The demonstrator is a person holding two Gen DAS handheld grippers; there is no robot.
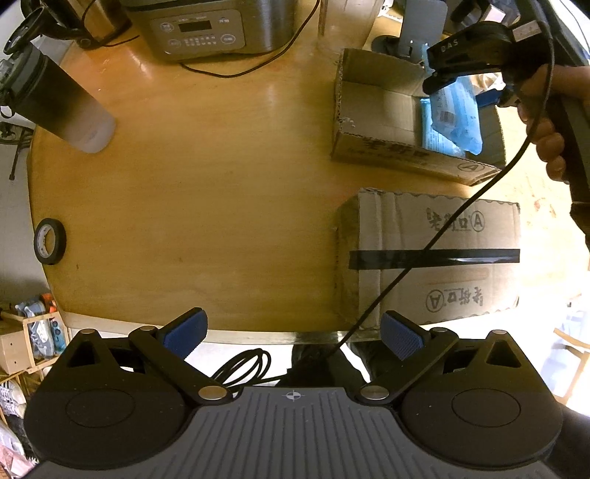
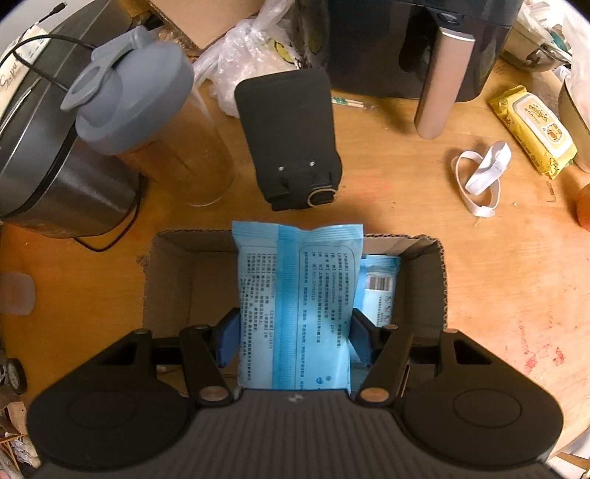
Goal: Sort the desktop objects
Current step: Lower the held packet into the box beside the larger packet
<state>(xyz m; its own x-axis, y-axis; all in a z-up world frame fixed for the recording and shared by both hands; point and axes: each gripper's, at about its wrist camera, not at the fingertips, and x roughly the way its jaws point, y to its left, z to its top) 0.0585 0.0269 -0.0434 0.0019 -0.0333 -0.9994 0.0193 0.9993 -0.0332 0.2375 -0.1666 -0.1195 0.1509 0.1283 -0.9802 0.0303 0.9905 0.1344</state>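
Observation:
My right gripper (image 2: 293, 339) is shut on a light blue wipes pack (image 2: 297, 294) and holds it over the open cardboard box (image 2: 173, 280). A second blue pack (image 2: 379, 287) lies inside the box at the right. In the left wrist view the same box (image 1: 372, 147) sits at the far right of the wooden table, with the right gripper (image 1: 442, 79) and the blue pack (image 1: 455, 118) above it. My left gripper (image 1: 293, 335) is open and empty, hovering at the table's near edge.
A closed taped cardboard box (image 1: 435, 254) lies near the left gripper. A tape roll (image 1: 49, 241), a bottle (image 1: 55, 99) and a rice cooker (image 1: 206, 29) stand on the table. Behind the open box are a black device (image 2: 291, 140), a yellow wipes pack (image 2: 531, 129) and a white strap (image 2: 483, 173).

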